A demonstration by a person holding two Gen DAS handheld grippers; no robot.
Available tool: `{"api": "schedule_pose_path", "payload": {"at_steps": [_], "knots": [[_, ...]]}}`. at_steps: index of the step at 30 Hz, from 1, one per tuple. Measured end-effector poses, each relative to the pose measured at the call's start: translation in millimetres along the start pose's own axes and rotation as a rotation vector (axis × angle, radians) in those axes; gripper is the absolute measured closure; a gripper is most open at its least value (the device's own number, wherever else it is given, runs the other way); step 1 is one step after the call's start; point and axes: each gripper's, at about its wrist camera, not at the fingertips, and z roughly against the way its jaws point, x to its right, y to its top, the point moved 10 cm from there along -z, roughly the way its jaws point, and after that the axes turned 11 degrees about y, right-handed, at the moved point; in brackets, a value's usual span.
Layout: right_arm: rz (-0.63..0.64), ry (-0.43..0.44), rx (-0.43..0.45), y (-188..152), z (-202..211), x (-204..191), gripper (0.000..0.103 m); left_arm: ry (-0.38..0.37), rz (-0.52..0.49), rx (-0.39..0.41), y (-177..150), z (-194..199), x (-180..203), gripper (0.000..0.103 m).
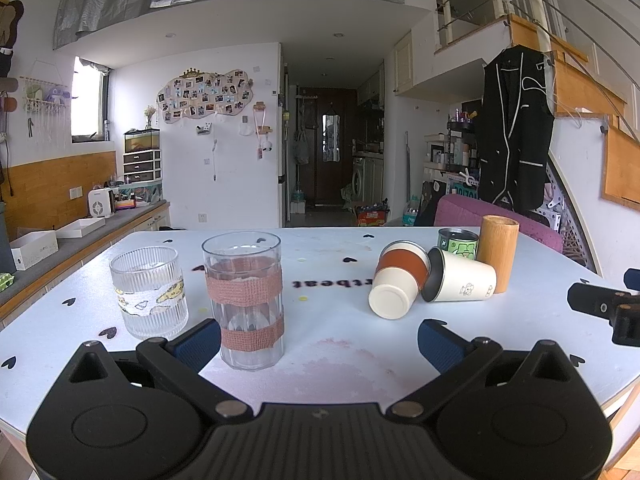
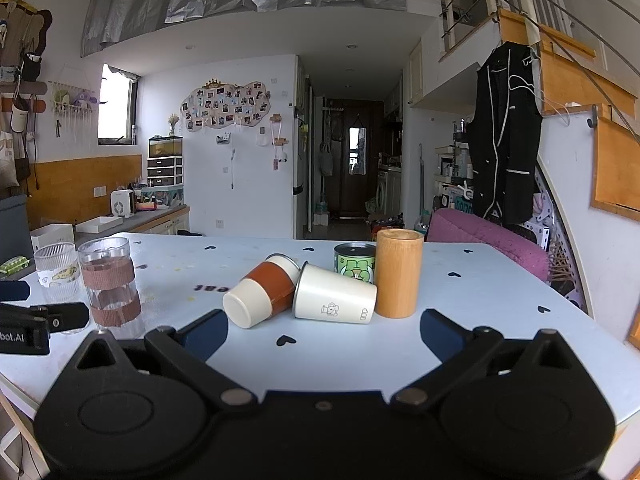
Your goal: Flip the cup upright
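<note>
Two cups lie on their sides in the middle of the white table: a cream cup with a brown sleeve and a white cup with a small drawing. They touch each other. My left gripper is open, its left finger beside the tall taped glass, nothing held. My right gripper is open too, a little short of the two lying cups, with nothing between its fingers. The right gripper's tip shows at the right edge of the left wrist view.
A ribbed short glass and the taped glass stand upright at the left. A bamboo cup and a green tin stand behind the lying cups. A purple chair sits beyond the table.
</note>
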Motion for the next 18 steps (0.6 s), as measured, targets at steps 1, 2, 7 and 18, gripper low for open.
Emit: {"api": "schedule_pose_path", "payload": {"at_steps": [1, 2, 7, 18], "knots": [[0.0, 0.0, 0.0, -0.3, 0.6, 1.3, 0.0, -0.001, -0.001, -0.001, -0.1, -0.1, 0.0, 0.0], [-0.001, 0.0, 0.002, 0.2, 0.2, 0.1, 0.0, -0.001, -0.001, -0.001, -1.7, -6.7, -10.8, 0.0], [-0.021, 0.008, 0.023, 2.3, 2.3, -0.9, 0.0, -0.024, -0.017, 0.008, -1.2, -6.8, -5.2, 0.0], [-0.062, 0.005, 0.047, -1.9, 10.8, 17.5, 0.0, -0.202, -0.141, 0.004, 21.9, -52.0, 63.0, 0.002]]}}
